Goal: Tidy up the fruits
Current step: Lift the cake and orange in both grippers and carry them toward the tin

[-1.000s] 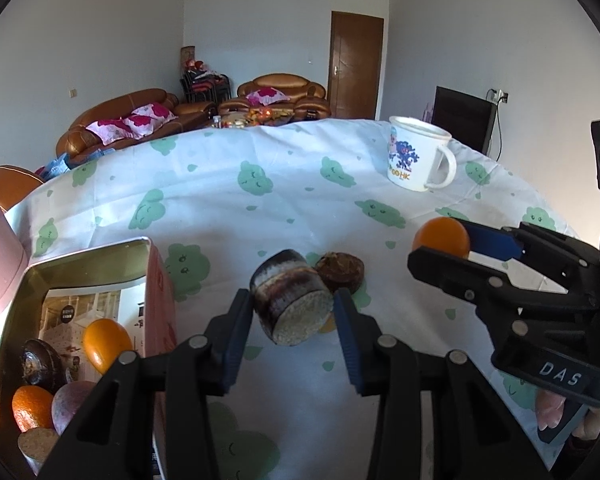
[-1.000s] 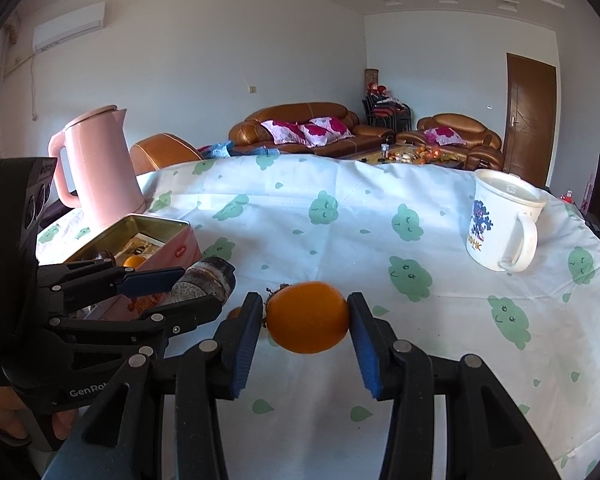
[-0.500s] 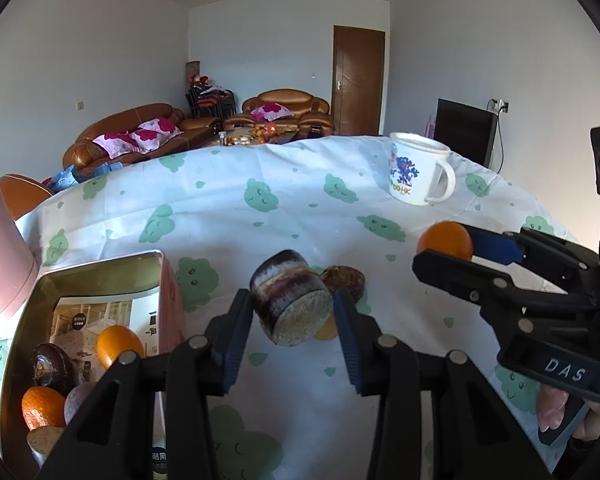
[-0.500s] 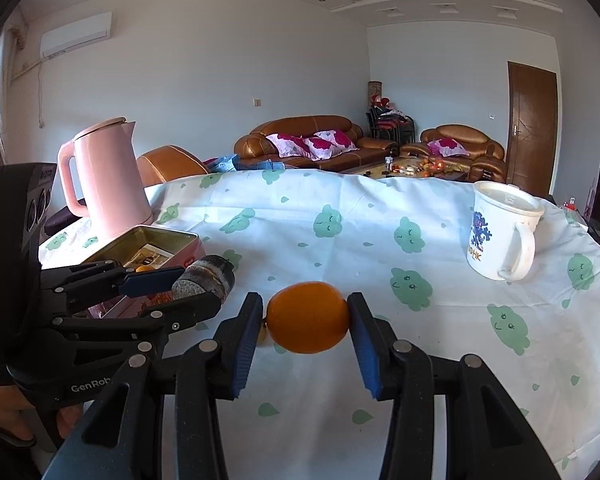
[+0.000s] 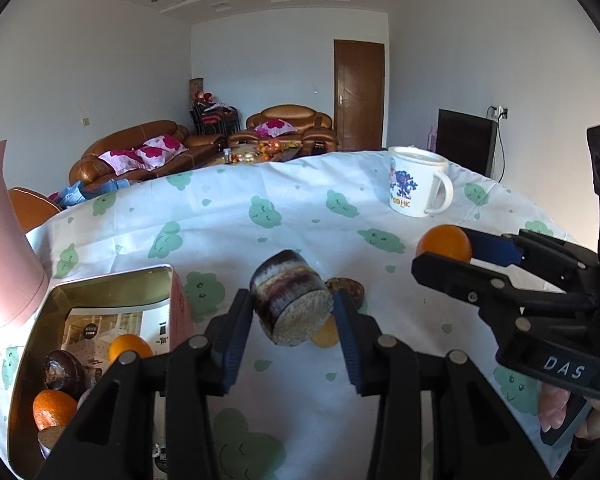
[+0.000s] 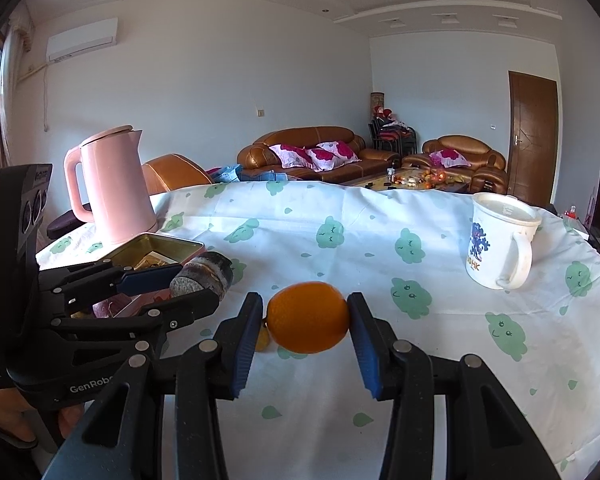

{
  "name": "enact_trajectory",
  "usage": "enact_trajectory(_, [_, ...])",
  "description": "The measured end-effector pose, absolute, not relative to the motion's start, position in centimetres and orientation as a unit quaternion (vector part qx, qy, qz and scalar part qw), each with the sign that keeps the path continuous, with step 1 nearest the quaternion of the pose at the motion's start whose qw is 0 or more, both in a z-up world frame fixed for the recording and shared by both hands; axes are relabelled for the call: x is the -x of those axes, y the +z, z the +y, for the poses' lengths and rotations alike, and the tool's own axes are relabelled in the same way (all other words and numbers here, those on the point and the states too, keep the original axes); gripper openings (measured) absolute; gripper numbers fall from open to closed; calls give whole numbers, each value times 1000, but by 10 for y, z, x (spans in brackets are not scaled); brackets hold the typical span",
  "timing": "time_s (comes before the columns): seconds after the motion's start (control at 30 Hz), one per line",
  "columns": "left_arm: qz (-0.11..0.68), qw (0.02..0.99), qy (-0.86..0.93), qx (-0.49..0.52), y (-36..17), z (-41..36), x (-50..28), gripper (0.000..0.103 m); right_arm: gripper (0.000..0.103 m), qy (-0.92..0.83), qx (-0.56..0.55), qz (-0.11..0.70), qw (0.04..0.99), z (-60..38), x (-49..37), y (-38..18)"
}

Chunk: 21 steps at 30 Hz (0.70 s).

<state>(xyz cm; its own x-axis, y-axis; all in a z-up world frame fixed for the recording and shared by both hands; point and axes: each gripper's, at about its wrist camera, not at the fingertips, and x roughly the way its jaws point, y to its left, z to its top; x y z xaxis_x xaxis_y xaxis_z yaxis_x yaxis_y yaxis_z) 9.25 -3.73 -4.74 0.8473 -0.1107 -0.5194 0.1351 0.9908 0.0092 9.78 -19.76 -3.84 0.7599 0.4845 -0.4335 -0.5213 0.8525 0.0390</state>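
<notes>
Left wrist view, grip: my left gripper (image 5: 293,312) has its fingers (image 5: 236,330) clamped on a dark, banded fruit chunk (image 5: 288,300), flat pale cut face toward me, held above the table (image 5: 300,216).
Left wrist view, tin: an open tin box (image 5: 112,282) sits low left, with oranges (image 5: 129,346) and a dark round fruit (image 5: 62,368) inside; its near end is cut off by my fingers and the frame edge.
Left wrist view, table: a brown fruit (image 5: 350,288) and an orange piece (image 5: 327,334) lie beyond the chunk, both half hidden behind it and my right finger.
Left wrist view, other hand: the right gripper (image 5: 446,246) comes in from the right, closed on an orange (image 5: 444,242). A white mug (image 5: 416,188) stands behind it.

Right wrist view, grip: my right gripper (image 6: 307,320) pinches the orange (image 6: 308,318) between both fingers (image 6: 364,340), off the table (image 6: 380,216).
Right wrist view, left side: the left gripper (image 6: 196,286) with its chunk (image 6: 202,276) covers most of the tin box (image 6: 160,242); contents unreadable.
Right wrist view, hidden: a small yellow-orange bit (image 6: 262,338) peeks out behind my left finger; can't identify it.
Right wrist view, background: pink kettle (image 6: 112,184) behind the tin, mug (image 6: 498,244) on the right.
</notes>
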Motion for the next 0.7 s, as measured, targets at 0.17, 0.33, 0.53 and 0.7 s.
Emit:
enact_trajectory(0.17, [255, 965, -60, -22, -45, -36, -87, 43, 46, 271, 42, 211, 938, -199, -94, -37])
enact_trajectory(0.33, [246, 967, -58, -21, -43, -35, -84, 43, 46, 271, 43, 209, 939, -198, -94, -37])
enact_trajectory(0.53, [237, 970, -56, -18, -41, -33, -81, 43, 46, 272, 43, 199, 940, -199, -91, -36])
enact_trajectory(0.7, [229, 972, -55, -17, -39, -32, -79, 43, 46, 272, 43, 191, 942, -200, -86, -35])
